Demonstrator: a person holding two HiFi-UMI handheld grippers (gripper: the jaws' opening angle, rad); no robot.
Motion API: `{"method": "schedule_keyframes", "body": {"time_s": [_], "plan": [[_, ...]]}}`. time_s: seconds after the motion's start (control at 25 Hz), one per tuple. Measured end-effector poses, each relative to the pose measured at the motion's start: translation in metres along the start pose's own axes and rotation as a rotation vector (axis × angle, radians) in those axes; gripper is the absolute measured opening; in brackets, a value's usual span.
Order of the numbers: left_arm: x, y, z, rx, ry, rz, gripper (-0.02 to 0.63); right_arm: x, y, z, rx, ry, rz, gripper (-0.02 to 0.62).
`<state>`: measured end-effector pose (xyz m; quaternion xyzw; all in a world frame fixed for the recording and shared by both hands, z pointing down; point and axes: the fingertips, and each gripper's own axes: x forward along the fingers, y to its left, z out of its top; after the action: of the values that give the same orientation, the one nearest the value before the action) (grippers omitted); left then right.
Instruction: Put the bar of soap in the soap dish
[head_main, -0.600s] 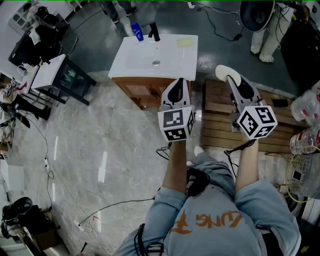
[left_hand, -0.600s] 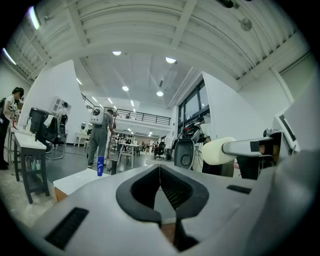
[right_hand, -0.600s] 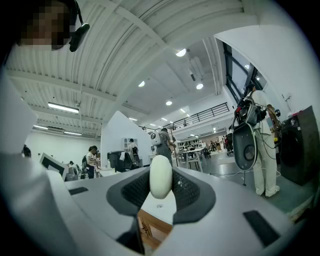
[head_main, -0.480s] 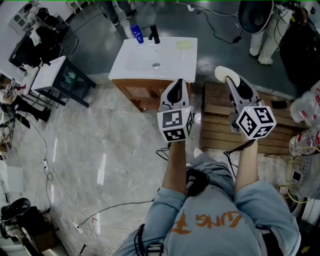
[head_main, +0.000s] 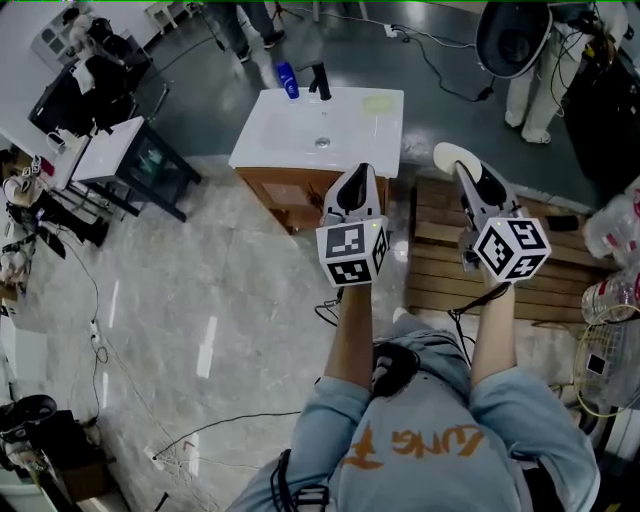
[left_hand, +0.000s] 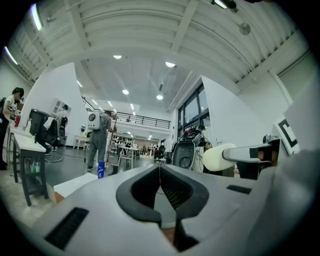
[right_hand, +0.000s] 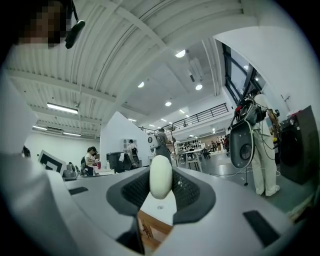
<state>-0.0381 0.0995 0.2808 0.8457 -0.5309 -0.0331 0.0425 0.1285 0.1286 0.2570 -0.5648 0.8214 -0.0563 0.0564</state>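
Observation:
My right gripper (head_main: 455, 162) is shut on a white oval bar of soap (head_main: 451, 154), held level in the air above a wooden platform. In the right gripper view the soap (right_hand: 161, 177) stands on edge, pinched between the two dark pads of the right gripper (right_hand: 161, 186). My left gripper (head_main: 358, 182) is shut with nothing in it; its jaws (left_hand: 160, 183) meet in the left gripper view. Ahead stands a white sink (head_main: 300, 135) on a wooden cabinet. A pale yellowish soap dish (head_main: 378, 103) lies on its far right corner, well beyond both grippers.
A blue bottle (head_main: 288, 80) and a black faucet (head_main: 320, 82) stand at the sink's back edge. A slatted wooden platform (head_main: 545, 270) lies at the right, a small dark table (head_main: 140, 158) at the left. Cables run over the marble floor. People stand beyond the sink.
The sink has come lower in the head view, so it is nearer to me. Both grippers keep their pose, and the soap stays in the right one.

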Motion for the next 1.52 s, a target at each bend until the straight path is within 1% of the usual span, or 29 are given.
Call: {"method": "schedule_keyframes", "body": {"time_s": [0.2, 0.36, 0.48, 0.64, 0.84, 1.0, 1.12, 1.2, 1.32, 1.4, 1.52], "plan": [[0.001, 0.007, 0.0, -0.015, -0.006, 0.007, 0.023, -0.004, -0.003, 0.004, -0.009, -0.005, -0.013, 0.138], [0.005, 0.007, 0.008, -0.029, -0.026, -0.007, 0.023, -0.007, -0.011, 0.01, -0.009, -0.018, -0.03, 0.138], [0.008, 0.006, 0.019, -0.022, -0.051, -0.016, 0.023, -0.006, -0.009, 0.018, -0.022, -0.035, -0.025, 0.138], [0.015, 0.007, 0.023, -0.011, -0.061, -0.032, 0.023, 0.0, -0.01, 0.026, -0.034, -0.054, -0.023, 0.138], [0.03, 0.017, 0.029, -0.023, -0.077, -0.027, 0.023, 0.016, -0.014, 0.029, -0.053, -0.053, -0.014, 0.138], [0.051, 0.025, 0.019, -0.032, -0.06, -0.034, 0.023, 0.04, -0.025, 0.017, -0.047, -0.03, -0.016, 0.138], [0.075, 0.037, 0.015, -0.006, -0.045, -0.031, 0.023, 0.074, -0.034, 0.01, -0.006, -0.034, 0.007, 0.138], [0.091, 0.049, 0.011, 0.006, -0.034, -0.017, 0.023, 0.1, -0.036, 0.003, 0.014, -0.032, 0.028, 0.138], [0.111, 0.074, 0.003, -0.002, -0.021, 0.025, 0.023, 0.135, -0.038, -0.008, 0.003, -0.01, 0.064, 0.138], [0.128, 0.087, -0.004, -0.01, -0.009, 0.046, 0.023, 0.158, -0.049, -0.011, 0.007, -0.001, 0.072, 0.138], [0.163, 0.102, -0.02, -0.022, 0.025, 0.055, 0.023, 0.193, -0.077, -0.018, 0.044, 0.012, 0.054, 0.138]]}}
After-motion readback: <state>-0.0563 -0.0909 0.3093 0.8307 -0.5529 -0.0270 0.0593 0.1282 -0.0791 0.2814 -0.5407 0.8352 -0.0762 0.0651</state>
